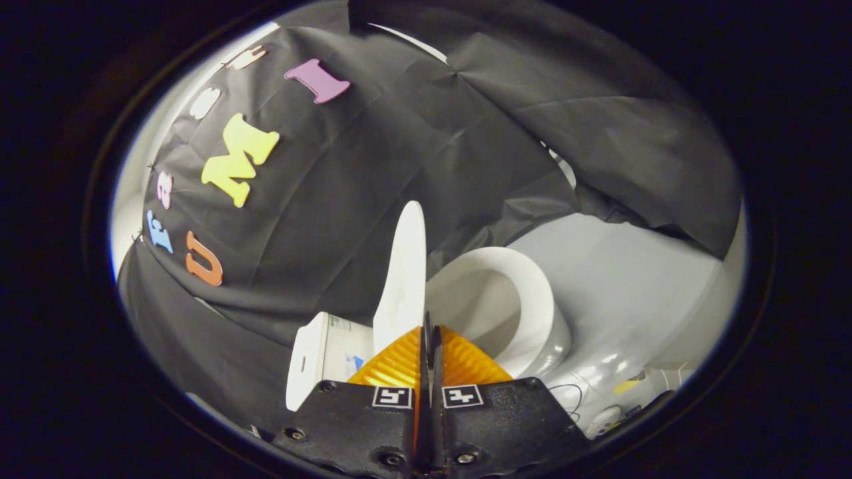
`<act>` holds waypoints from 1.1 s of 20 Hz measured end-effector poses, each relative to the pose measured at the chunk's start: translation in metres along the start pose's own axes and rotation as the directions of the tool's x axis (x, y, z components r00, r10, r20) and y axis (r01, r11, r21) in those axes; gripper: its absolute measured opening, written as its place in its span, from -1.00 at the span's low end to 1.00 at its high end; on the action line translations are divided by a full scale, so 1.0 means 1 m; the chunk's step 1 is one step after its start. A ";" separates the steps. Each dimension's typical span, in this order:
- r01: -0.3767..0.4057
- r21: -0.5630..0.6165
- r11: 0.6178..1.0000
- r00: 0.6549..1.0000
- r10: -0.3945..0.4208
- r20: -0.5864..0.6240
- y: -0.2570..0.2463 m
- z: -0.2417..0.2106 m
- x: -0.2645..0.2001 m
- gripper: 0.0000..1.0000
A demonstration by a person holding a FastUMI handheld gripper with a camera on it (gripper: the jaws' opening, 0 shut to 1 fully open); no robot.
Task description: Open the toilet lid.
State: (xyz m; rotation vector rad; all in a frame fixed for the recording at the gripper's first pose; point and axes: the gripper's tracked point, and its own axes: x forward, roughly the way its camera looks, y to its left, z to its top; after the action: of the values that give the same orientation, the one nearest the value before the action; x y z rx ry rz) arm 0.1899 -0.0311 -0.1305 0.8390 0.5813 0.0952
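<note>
Gripper view, raised toilet lid (403, 279) just ahead of closed jaws

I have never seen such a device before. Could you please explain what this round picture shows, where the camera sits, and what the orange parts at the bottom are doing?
The camera rides on a hand-held gripper and looks forward along its two fingers, so the picture bends like a fisheye. A person carries this tool; there is no robot arm. The orange ribbed fingers sit on black mounts with small square markers. They are pressed together, with just a thin dark slit between them. The lower edge of the lid meets their tips, but I cannot tell whether they pinch it. Just ahead stands a small white toilet, seen tilted. Its lid is already raised, standing on edge. Beside it is the open bowl, and next to the fingers on the other side, the tank. The toilet stands on a pale floor, with black cloth behind.
</note>
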 end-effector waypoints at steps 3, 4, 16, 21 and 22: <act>-0.006 -0.034 0.999 1.000 0.006 0.015 0.019 0.000 -0.004 -0.93; -0.005 -0.043 0.999 1.000 0.006 0.018 0.021 -0.001 -0.006 -0.93; 0.022 -0.160 0.987 0.998 -0.011 0.068 0.074 -0.004 -0.011 -0.93; 0.048 -0.223 0.974 0.995 -0.029 0.091 0.094 -0.009 -0.012 -0.93; 0.048 -0.230 0.972 0.995 -0.027 0.095 0.099 -0.009 -0.012 -0.93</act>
State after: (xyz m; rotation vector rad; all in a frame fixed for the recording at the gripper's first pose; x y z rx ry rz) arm 0.1891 0.0381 -0.0582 0.6011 0.4895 0.0878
